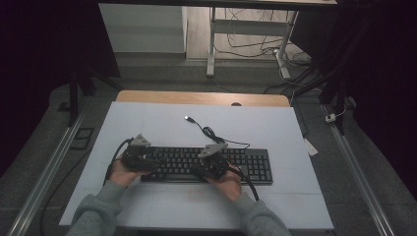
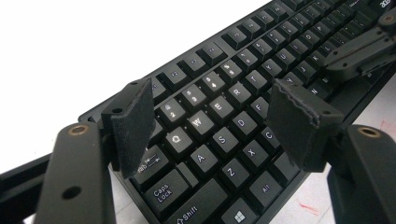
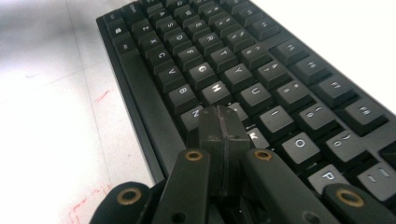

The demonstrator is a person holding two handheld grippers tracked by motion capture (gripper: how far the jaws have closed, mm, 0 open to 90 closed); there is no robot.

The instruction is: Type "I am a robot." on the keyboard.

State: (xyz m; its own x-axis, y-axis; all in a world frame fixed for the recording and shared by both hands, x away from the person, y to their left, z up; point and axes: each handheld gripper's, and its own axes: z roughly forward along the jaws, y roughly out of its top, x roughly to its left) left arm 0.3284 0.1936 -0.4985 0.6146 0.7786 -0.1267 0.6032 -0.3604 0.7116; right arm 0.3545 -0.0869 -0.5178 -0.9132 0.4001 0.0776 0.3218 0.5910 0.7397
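Observation:
A black keyboard (image 1: 206,164) lies across the middle of the white table top (image 1: 162,123), its cable running back to a USB plug (image 1: 188,118). My left gripper (image 1: 140,157) hovers over the keyboard's left end; in the left gripper view its jaws stand wide apart above the letter keys (image 2: 210,116), with nothing between them. My right gripper (image 1: 211,164) sits over the keyboard's middle. In the right gripper view its jaws are pressed together, and the joined tip (image 3: 223,125) rests down among the keys near N and M of the keyboard (image 3: 243,70).
The white board lies on a wooden table (image 1: 201,97). Metal rails (image 1: 46,167) run along both sides. A desk frame (image 1: 211,44) and loose cables (image 1: 255,46) stand on the floor behind. The person's grey sleeves (image 1: 98,211) come in from the bottom edge.

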